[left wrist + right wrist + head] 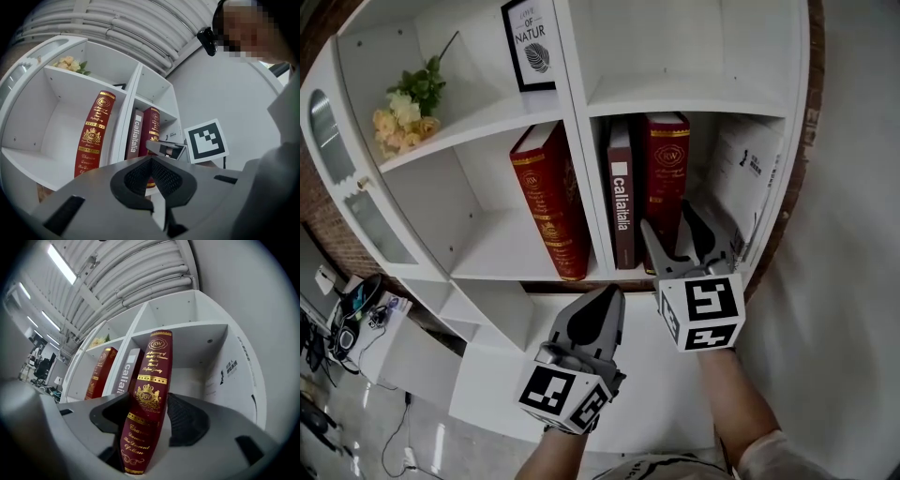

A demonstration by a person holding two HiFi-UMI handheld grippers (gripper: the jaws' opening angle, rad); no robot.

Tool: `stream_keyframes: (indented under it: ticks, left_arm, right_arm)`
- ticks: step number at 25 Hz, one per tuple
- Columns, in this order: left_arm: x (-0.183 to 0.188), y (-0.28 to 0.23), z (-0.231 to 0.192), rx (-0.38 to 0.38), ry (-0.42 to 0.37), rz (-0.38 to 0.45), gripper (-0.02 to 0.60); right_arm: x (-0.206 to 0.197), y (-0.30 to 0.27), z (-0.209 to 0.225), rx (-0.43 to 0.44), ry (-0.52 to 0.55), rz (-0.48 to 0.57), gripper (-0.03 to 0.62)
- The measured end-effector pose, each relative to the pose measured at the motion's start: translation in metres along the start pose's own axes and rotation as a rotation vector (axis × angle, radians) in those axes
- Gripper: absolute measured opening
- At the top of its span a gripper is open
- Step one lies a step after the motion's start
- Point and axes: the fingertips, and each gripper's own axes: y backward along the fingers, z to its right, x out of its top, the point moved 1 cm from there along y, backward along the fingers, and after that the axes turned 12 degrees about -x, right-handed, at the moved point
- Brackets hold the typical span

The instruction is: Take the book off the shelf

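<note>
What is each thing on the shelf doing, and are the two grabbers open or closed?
Left gripper, shut, empty.
Right gripper, open, a book between its jaws.
Dark red book, upright between those jaws, not gripped.
Brown book, upright beside it.
Bright red book, standing by itself.
Flowers, lying down.

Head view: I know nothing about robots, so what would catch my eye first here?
A white bookshelf fills the view, with a red and gold book standing in its right-hand compartment. The right gripper reaches in, jaws open on either side of that book, while the left gripper hovers shut lower in the picture. Yellow flowers lie on the upper left shelf.
</note>
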Motion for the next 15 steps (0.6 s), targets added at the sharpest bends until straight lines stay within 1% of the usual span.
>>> stream_keyframes:
  ticks: [6, 10, 12, 15]
  left_arm:
    - [-0.008, -0.007, -0.003, 0.001, 0.006, -0.010, 0.011]
    - [-0.007, -0.008, -0.006, 0.010, 0.005, -0.008, 0.011]
    - [-0.006, -0.008, -0.009, 0.016, 0.004, -0.004, 0.011]
    - [-0.009, -0.008, -0.013, 0.025, 0.008, -0.008, 0.009]
  right_arm:
    - [-0.002, -0.014, 0.004, 0.011, 0.019, -0.039, 0.259]
    - [-0.003, -0.026, 0.000, 0.018, 0.008, -0.080, 0.290]
    - [-0.001, -0.031, -0.002, 0.013, 0.009, -0.084, 0.296]
    - [0.000, -0.039, -0.005, -0.002, 0.064, -0.090, 0.298]
